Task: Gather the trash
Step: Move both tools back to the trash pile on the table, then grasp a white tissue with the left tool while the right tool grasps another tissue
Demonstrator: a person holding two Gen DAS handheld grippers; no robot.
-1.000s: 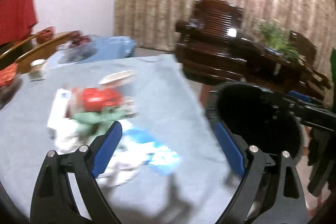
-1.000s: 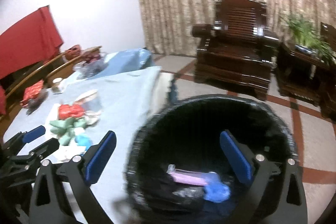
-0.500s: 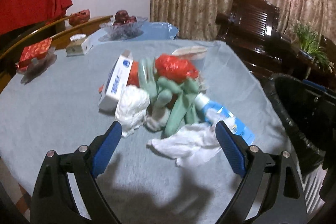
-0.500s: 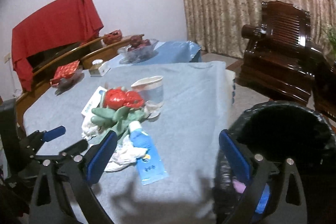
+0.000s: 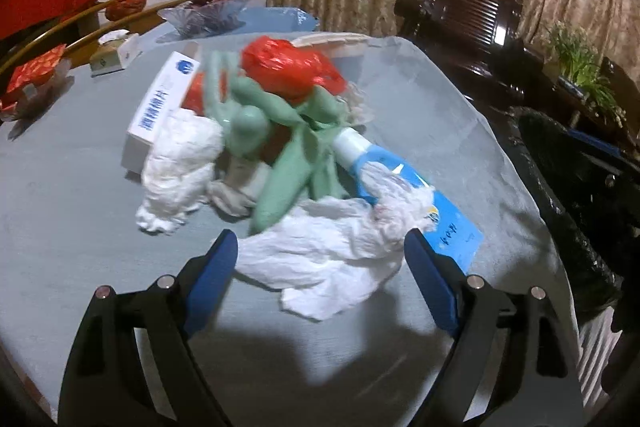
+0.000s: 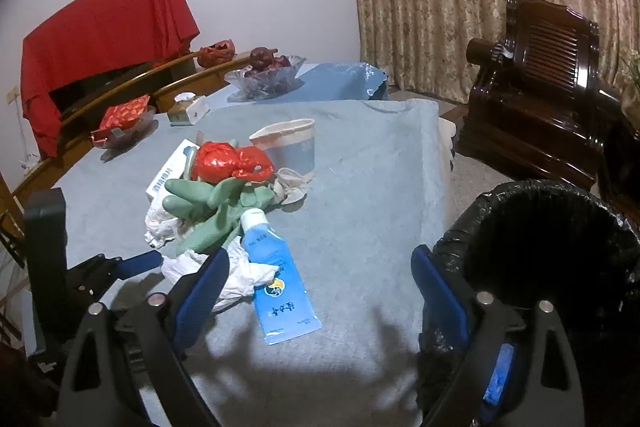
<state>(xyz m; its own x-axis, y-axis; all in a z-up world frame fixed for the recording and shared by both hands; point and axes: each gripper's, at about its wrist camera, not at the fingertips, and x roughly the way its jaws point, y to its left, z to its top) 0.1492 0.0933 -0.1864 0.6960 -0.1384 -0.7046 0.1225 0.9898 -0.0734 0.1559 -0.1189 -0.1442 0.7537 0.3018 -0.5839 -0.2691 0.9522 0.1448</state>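
The left gripper (image 5: 320, 251) hung low over the counter (image 5: 80, 227), its blue fingers (image 5: 212, 267) spread wide and just easing inward, with the near edge of a crumpled white tissue (image 5: 320, 259) lying between them and neither pad pressing on it. That tissue sat at the near end of the trash pile: a green rubber glove (image 5: 280, 147) sprawled across the middle, a red plastic bag (image 5: 292, 67) on the far side of it, and another wad of white paper (image 5: 176, 163) to the left. A white carton (image 5: 160, 107) with blue Chinese characters down its side lay at the pile's left; the writing was too blurred to read. A blue tube (image 6: 276, 283) with a white cap ran toward the near right, showing a round logo and dark handwriting-like characters near its flat end, not legible. A pale paper cup (image 6: 288, 143) stood just beyond the pile.

The right gripper (image 6: 320, 279) hovered at the counter's near right edge, fingers apart and just narrowing slightly, nothing between them but grey cloth. The bin (image 6: 540, 247), lined with a black bag, stood just beside the counter on the right, touching the right finger's outline in the right wrist view. A glass fruit bowl (image 6: 268, 79) sat far back.
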